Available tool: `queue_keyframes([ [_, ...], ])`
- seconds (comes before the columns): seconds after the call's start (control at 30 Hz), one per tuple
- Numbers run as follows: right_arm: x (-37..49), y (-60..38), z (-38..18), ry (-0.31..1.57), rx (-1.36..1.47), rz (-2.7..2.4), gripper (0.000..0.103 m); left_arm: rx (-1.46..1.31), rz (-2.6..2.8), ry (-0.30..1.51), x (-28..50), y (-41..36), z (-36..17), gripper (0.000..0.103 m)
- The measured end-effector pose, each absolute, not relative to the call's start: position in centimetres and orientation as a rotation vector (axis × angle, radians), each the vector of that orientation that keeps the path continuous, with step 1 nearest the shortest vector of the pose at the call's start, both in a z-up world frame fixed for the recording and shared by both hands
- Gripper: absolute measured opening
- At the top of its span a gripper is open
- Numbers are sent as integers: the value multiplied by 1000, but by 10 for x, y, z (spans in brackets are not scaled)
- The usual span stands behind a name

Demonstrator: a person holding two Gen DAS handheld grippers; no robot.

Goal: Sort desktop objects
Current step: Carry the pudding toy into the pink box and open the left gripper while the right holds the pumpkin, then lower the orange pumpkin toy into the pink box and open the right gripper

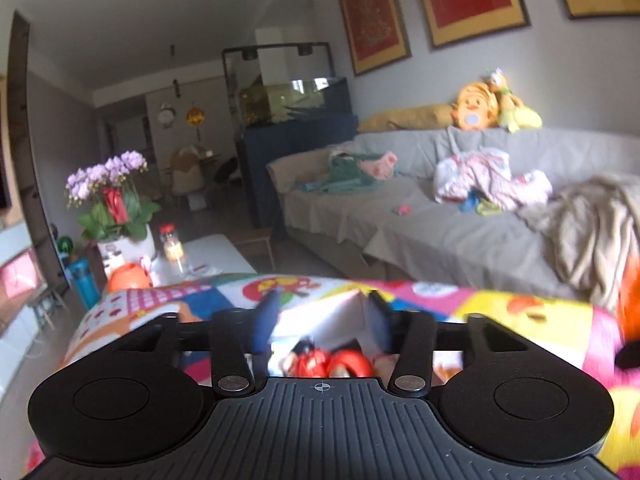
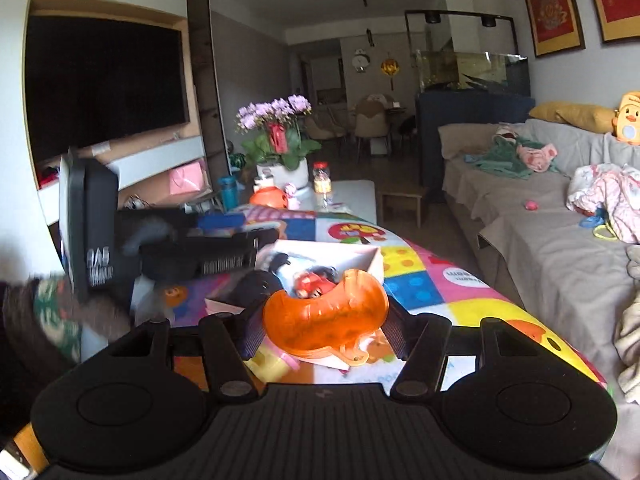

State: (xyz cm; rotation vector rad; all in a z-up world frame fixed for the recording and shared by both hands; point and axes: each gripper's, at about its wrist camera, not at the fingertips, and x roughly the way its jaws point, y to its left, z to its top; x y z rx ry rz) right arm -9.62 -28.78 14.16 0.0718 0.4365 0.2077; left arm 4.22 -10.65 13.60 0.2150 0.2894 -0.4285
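Right now, right gripper [image 2: 320, 320] pinching translucent orange plastic shell [image 2: 326, 314], left gripper [image 1: 322, 320] spread over white box [image 1: 320, 314].

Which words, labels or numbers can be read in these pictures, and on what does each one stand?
None can be read with certainty.
White letters on the black device: blurred.
Print on the tablecloth's pink patch: blurred.
Gold signs on the red wall hangings: too small.
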Motion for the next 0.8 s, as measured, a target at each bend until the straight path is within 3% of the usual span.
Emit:
queue_keyframes([
  [0.1, -90, -294, 129, 461, 76, 201, 60, 143, -404, 312, 43, -86, 131, 82],
  [0.27, -66, -298, 107, 555, 138, 209, 60, 103, -368, 465, 25, -52, 91, 89],
  [0.57, -57, -261, 49, 727, 114, 240, 60, 70, -344, 581, -6, -15, 44, 95],
  [0.8, -52, -258, 75, 691, 74, 258, 60, 50, -321, 593, -18, -3, 41, 99],
])
